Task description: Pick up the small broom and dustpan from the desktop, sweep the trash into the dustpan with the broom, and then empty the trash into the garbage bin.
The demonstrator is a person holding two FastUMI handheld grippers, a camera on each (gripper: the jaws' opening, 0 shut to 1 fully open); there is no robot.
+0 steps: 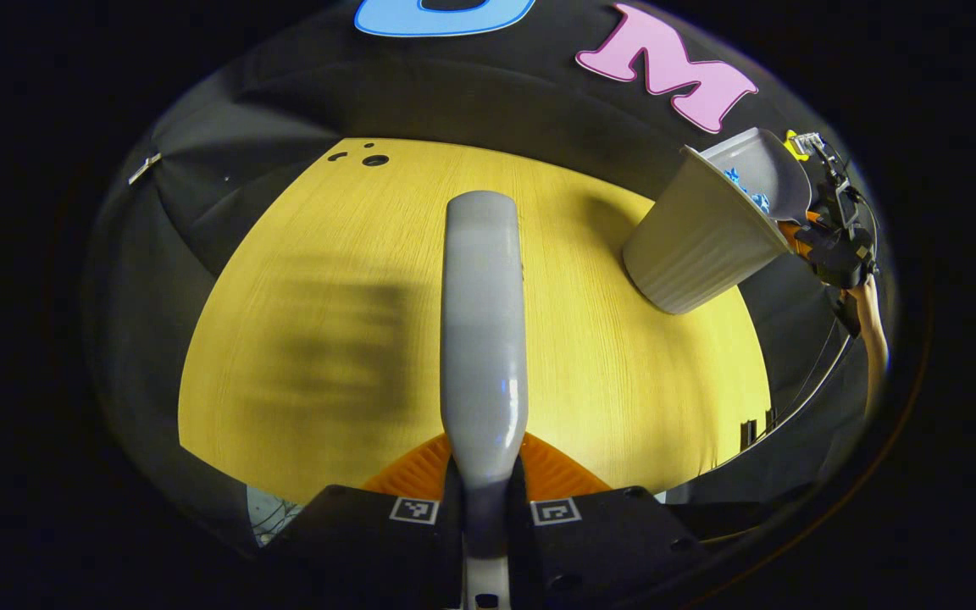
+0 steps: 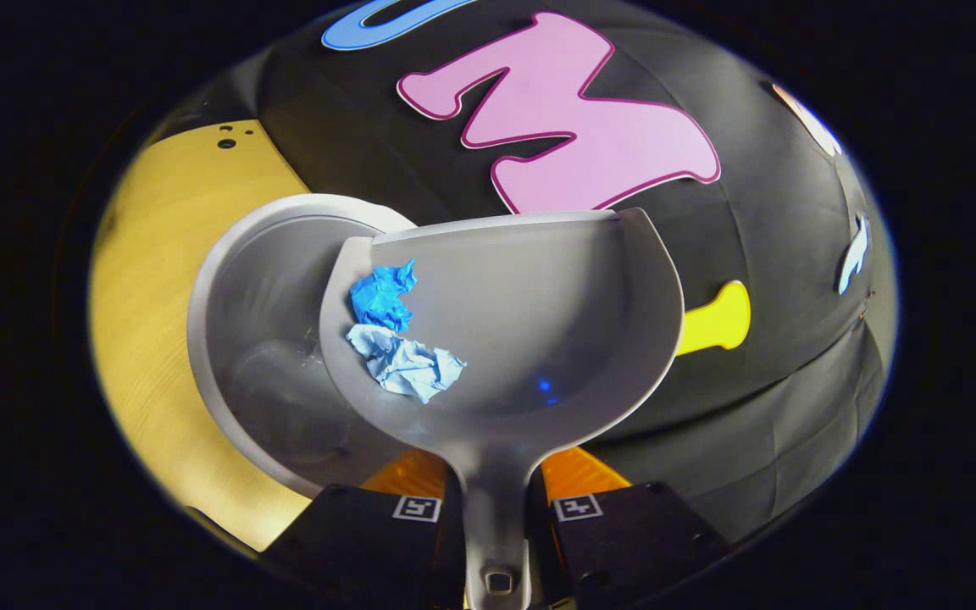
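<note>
Holding the dustpan [image 2: 522, 322] by its handle, the right gripper [image 2: 496, 508] has both fingers pressed on the handle's sides, pan tilted w/ its left edge over the open garbage bin [image 2: 242, 339]. Two crumpled paper bits, one bright blue [image 2: 381, 296] and one pale blue [image 2: 407, 363], sit at the pan's left side, just above the bin mouth. Left gripper [image 1: 485, 508] is clamped on the broom [image 1: 484, 339] handle, which sticks straight fwd over the yellow desktop [image 1: 623, 381]. In the left gripper view the bin [image 1: 700, 246] stands at the desk's far right, dustpan [image 1: 763, 174] tipped over its rim.
</note>
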